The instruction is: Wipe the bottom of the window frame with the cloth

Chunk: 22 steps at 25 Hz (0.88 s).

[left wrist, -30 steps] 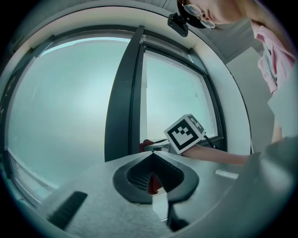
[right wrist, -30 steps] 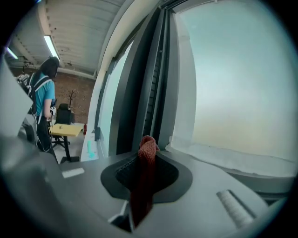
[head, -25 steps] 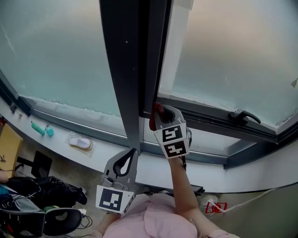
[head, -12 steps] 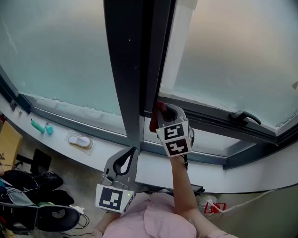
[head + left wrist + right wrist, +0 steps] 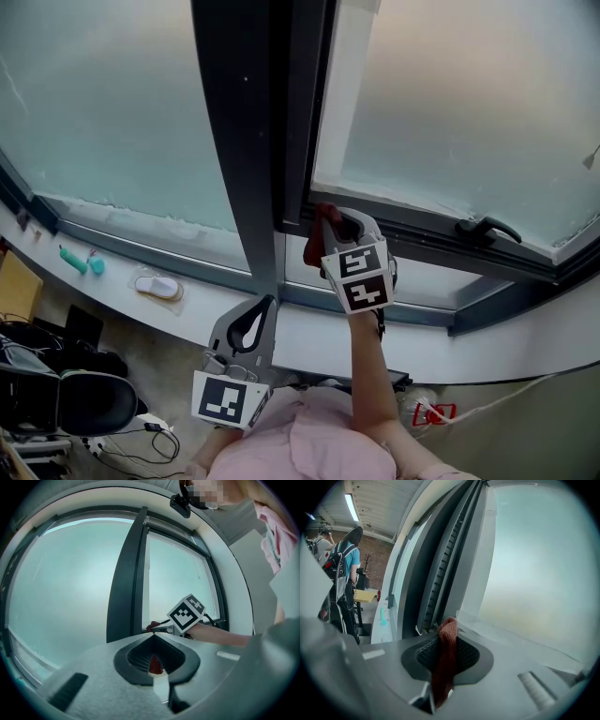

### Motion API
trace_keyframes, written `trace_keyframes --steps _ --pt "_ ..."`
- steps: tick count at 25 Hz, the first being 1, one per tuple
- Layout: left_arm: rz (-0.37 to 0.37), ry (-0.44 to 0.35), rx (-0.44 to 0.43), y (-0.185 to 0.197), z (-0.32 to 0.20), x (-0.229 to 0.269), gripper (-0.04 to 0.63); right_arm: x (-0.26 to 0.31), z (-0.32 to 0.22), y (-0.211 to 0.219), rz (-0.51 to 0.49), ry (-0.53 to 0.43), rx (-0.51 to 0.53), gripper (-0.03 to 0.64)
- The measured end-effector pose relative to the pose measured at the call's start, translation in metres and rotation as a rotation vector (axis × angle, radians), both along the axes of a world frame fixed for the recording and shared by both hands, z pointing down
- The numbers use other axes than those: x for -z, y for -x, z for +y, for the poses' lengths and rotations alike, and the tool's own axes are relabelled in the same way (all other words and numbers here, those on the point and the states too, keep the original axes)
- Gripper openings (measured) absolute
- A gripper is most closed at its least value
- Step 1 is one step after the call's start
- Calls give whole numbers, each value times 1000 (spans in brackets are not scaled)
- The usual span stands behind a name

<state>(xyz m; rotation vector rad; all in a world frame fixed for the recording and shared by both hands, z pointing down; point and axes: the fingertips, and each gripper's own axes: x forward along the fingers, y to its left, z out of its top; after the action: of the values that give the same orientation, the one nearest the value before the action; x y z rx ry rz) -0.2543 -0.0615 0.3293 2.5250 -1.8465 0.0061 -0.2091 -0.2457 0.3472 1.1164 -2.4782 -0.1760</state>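
1. The cloth (image 5: pixel 447 644) is a rust-red knit with a visible ribbed weave. It is folded into a narrow, soft strip that stands up out of the jaws and bends over at its top end.
2. The right gripper (image 5: pixel 328 223) is clenched on that cloth. The strip runs down the middle between the two dark ridged pads, and its lower end hangs out near the gripper body.
3. The cloth's top end sits at the far left end of the bottom rail of the window frame (image 5: pixel 422 236), in the corner beside the dark upright post (image 5: pixel 239 141). It looks pressed against the rail, though contact cannot be confirmed.
4. The frame is smooth, dark grey metal with straight, grooved channels, and the glass (image 5: pixel 469 112) it holds is frosted and pale.
5. A dark curved handle (image 5: pixel 487 228) lies on the same rail, well to the right.
6. The left gripper (image 5: pixel 153 638) hangs low and near the person, its jaw tips closed together. A small reddish patch shows in the hollow behind them, and what it is cannot be told.
7. A white sill (image 5: pixel 309 333) runs below the frame.
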Motion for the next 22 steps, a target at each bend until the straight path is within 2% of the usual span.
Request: trace_keyframes --steps 7,22 --pt "4 0 8 0 1 -1 -2 -1 -4 -17 -18 12 -20 51" --pt "-1 -3 -43 -21 -3 0 -2 1 -7 -51 -55 12 -60 51"
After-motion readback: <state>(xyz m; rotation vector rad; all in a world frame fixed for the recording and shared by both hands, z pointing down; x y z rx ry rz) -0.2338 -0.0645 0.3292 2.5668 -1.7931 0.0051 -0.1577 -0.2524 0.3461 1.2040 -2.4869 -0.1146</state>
